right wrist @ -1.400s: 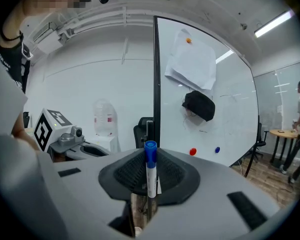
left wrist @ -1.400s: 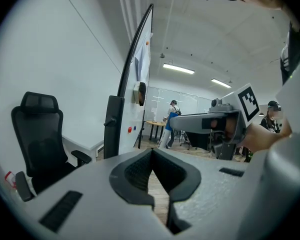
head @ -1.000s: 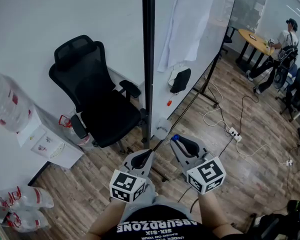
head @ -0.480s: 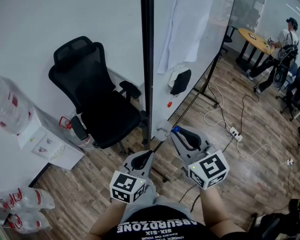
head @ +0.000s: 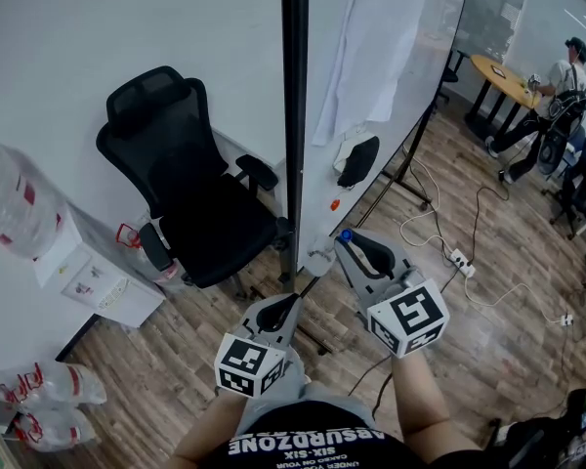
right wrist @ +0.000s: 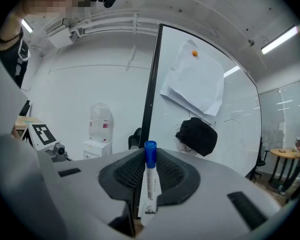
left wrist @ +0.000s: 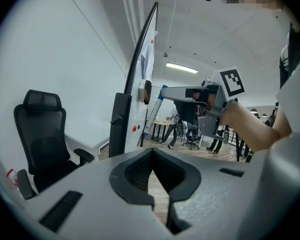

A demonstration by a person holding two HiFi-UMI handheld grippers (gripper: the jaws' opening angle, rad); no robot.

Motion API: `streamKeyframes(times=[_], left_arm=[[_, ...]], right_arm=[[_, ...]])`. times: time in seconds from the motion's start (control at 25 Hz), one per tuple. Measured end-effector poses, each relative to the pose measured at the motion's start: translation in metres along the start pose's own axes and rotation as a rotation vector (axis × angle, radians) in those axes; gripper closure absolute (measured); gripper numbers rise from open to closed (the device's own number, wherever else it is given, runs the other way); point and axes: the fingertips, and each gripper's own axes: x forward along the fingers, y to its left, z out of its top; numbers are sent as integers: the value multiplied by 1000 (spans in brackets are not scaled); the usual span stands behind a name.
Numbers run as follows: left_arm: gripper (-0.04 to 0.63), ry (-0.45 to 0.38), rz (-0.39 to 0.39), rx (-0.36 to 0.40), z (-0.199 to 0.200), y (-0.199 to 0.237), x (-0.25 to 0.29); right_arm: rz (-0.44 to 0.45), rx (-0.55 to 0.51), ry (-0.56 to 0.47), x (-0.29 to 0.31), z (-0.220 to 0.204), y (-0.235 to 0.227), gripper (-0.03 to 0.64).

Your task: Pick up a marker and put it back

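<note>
Marker [right wrist: 150,181]: white barrel, blue cap, pinched across the lower barrel by the right gripper [head: 352,248], cap poking out past the jaw tips toward the whiteboard [head: 371,96]. Held in the air in front of the board's lower edge, near its black frame post [head: 292,115]; not touching either, as far as visible. Likely light, stiff and smooth-sided (plastic, so apt to pivot or slide in a loose pinch). Best gripped mid-barrel, square across, clear of the possibly loose cap. Jaws of the right tongs narrowly parted, pressed on the barrel from both sides. Left gripper [left wrist: 156,176] closed on nothing, pads together, parked low and closer to the body, aimed slightly downward. Right forearm stretched forward, marker cube up, tongs roughly level and pointed at the board, below a black eraser [head: 357,158] stuck there. Office chair [head: 188,189] off to the left, well apart.
</note>
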Motion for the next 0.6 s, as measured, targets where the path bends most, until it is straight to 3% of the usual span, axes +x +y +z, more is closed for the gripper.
streamKeyframes(times=[0.6], left_arm=[[588,9,0,7,5,3,14]], right_arm=[[-9,55,52,25,-26,-29,554]])
